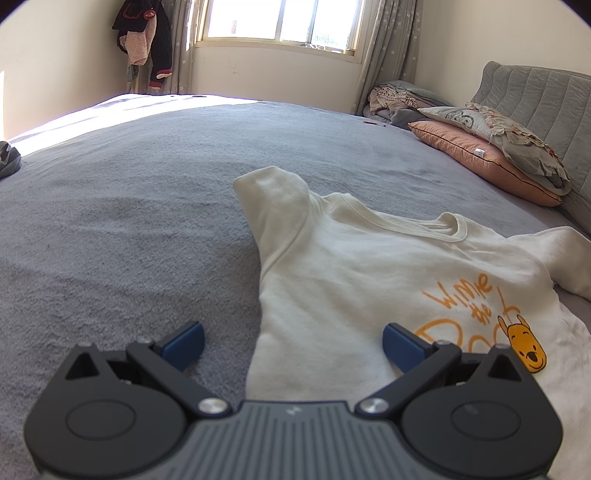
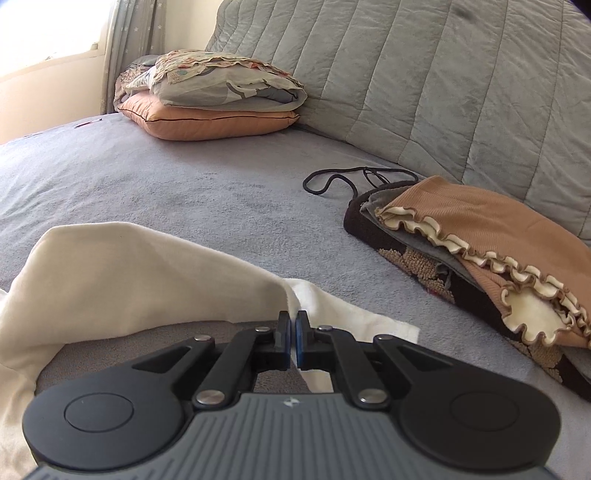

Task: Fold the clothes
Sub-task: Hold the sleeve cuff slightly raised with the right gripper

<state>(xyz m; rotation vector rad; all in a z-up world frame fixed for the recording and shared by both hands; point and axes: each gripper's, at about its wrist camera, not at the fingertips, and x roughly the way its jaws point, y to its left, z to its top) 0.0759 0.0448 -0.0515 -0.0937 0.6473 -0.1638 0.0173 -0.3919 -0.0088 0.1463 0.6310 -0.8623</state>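
Observation:
A cream sweatshirt (image 1: 332,280) with an orange Winnie the Pooh print lies face up on the grey bed (image 1: 129,206). Its left sleeve points away from me. My left gripper (image 1: 293,347) is open and empty, its jaws straddling the shirt's left side edge near the hem. My right gripper (image 2: 292,332) is shut on a fold of the same cream sweatshirt (image 2: 129,277) and lifts it slightly off the bed (image 2: 184,184). Part of the cloth drapes under and beside the right gripper.
A pile of clothes, tan with a ruffled trim over dark fabric (image 2: 480,258), lies at the right with a black cord (image 2: 351,177). Stacked pillows (image 2: 210,107) rest against the grey headboard (image 2: 443,81). They also show in the left wrist view (image 1: 491,155). A window (image 1: 280,22) is behind.

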